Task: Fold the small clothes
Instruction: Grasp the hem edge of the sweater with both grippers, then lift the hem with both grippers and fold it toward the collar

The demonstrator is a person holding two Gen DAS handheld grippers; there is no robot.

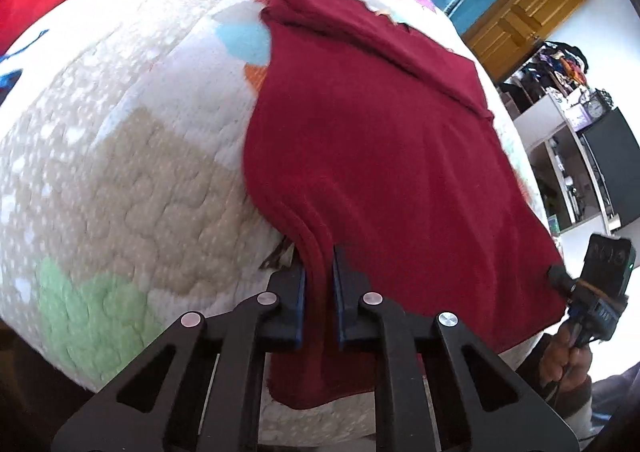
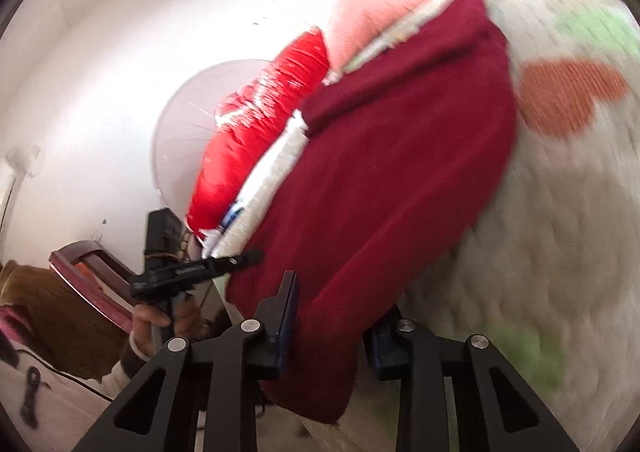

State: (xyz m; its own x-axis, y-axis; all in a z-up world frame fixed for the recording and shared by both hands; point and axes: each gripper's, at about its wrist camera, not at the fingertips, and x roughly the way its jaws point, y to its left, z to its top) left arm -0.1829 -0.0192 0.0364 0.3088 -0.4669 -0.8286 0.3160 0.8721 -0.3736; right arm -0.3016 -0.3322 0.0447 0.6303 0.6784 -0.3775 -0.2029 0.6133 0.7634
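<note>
A dark red knit garment (image 1: 368, 156) lies spread flat on a white quilted bedspread (image 1: 132, 140) printed with beige, green, orange and pale blue patches, its length running from the near edge of the bed toward the far edge, where its top portion is turned over in a fold. The near hem overhangs the near edge of the bed. The left gripper (image 1: 319, 292), black with blue-lined fingers, is clamped on that hem near the garment's left corner, with a ridge of cloth pinched between the two pads. The right gripper (image 2: 332, 316) grips the same hem at the opposite near corner; cloth fills the gap between its fingers and drapes down below them, hiding most of the right-hand finger, and this view is blurred. In the left wrist view the right gripper (image 1: 560, 276) shows at the garment's right corner, with the hand (image 1: 568, 356) holding it below. In the right wrist view the left gripper (image 2: 248, 258) reaches in from the left, touching the garment's edge, with the other hand (image 2: 168, 320) beneath it. At the far edge of the bed lie a bright red padded quilt (image 2: 256, 132) and a pale pink pillow (image 2: 368, 16). A wooden door (image 1: 520, 20) and cluttered shelves (image 1: 568, 140) stand beyond the bed's right side.
</note>
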